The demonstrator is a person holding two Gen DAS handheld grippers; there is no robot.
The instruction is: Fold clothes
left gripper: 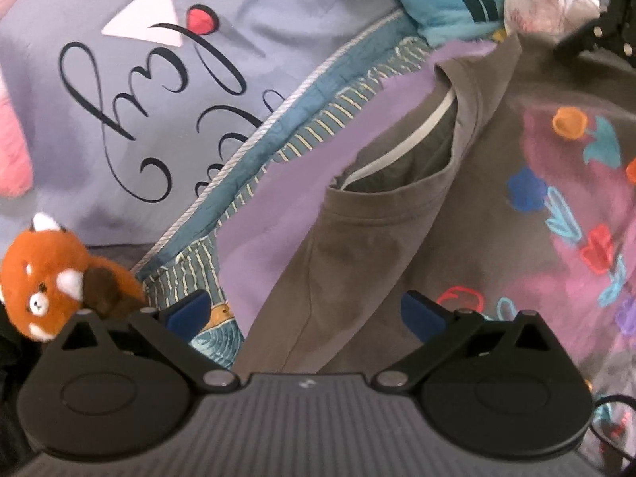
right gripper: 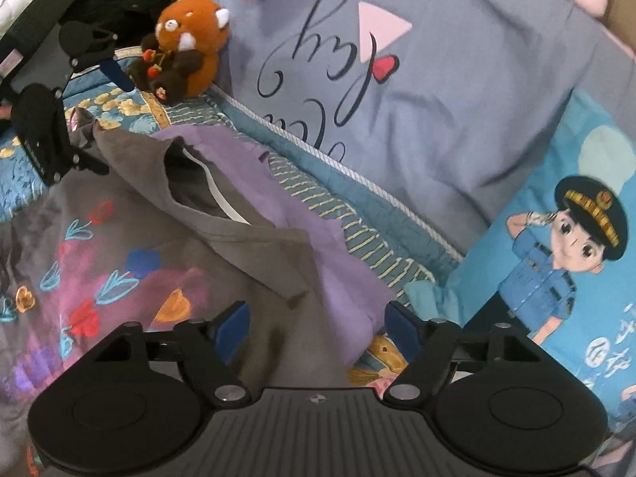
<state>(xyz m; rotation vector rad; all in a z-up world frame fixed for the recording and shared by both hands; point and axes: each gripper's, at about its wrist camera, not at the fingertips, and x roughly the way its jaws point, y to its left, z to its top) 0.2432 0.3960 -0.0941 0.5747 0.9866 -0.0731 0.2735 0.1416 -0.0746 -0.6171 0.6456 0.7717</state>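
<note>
A grey-brown T-shirt [left gripper: 377, 246] with a colourful flower print [left gripper: 572, 206] lies on the bed, collar facing the pillows. It rests partly on a purple garment [left gripper: 278, 214]. My left gripper [left gripper: 306, 314] is open, jaws wide, over the shirt's shoulder area, holding nothing. In the right wrist view the same shirt [right gripper: 131, 246] and purple garment [right gripper: 342, 278] show. My right gripper [right gripper: 318, 330] is open over the shirt's sleeve edge, holding nothing. The left gripper [right gripper: 75, 79] shows at far left there, by the shirt's other shoulder.
A lavender pillow with script lettering [left gripper: 139, 99] lies beyond the shirt, on a blue quilt [left gripper: 254, 151]. A red panda plush [left gripper: 51, 274] sits beside it. A blue cartoon-officer pillow [right gripper: 556, 246] lies to the right.
</note>
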